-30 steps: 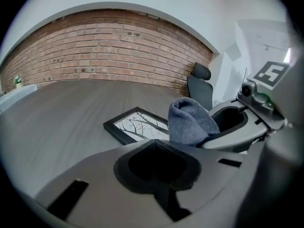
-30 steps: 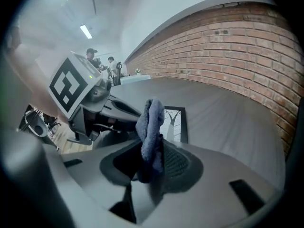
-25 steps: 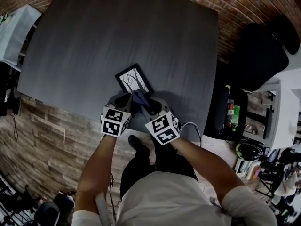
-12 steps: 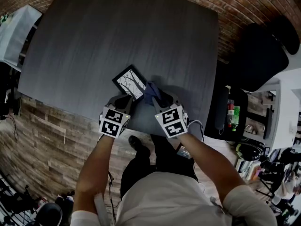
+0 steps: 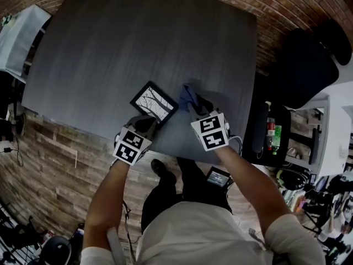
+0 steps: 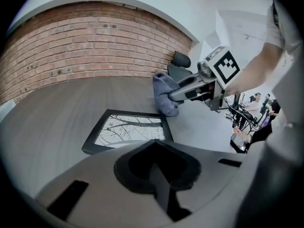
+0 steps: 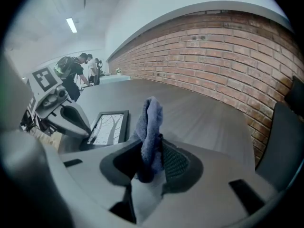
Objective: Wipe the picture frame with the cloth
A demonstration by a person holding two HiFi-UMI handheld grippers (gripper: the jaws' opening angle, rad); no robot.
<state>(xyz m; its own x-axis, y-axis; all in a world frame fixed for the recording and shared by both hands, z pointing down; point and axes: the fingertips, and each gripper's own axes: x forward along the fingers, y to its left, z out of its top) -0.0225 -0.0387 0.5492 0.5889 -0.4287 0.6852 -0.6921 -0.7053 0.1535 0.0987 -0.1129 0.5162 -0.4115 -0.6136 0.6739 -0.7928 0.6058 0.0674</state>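
A black picture frame with a tree print lies flat on the dark grey table. My left gripper is shut at the frame's near corner, and I see nothing between its jaws; in the left gripper view the frame lies just past the closed tips. My right gripper is shut on a blue cloth, held just right of the frame and clear of it. In the right gripper view the cloth stands up between the pads, with the frame to the left.
A black chair stands right of the table, with bottles on a low shelf near it. A white surface sits at the far left. The table's near edge runs just under both grippers. People stand far off.
My right gripper has carried the cloth off the frame to the right. The frame has shifted a little to the left and turned. The left gripper has barely moved.
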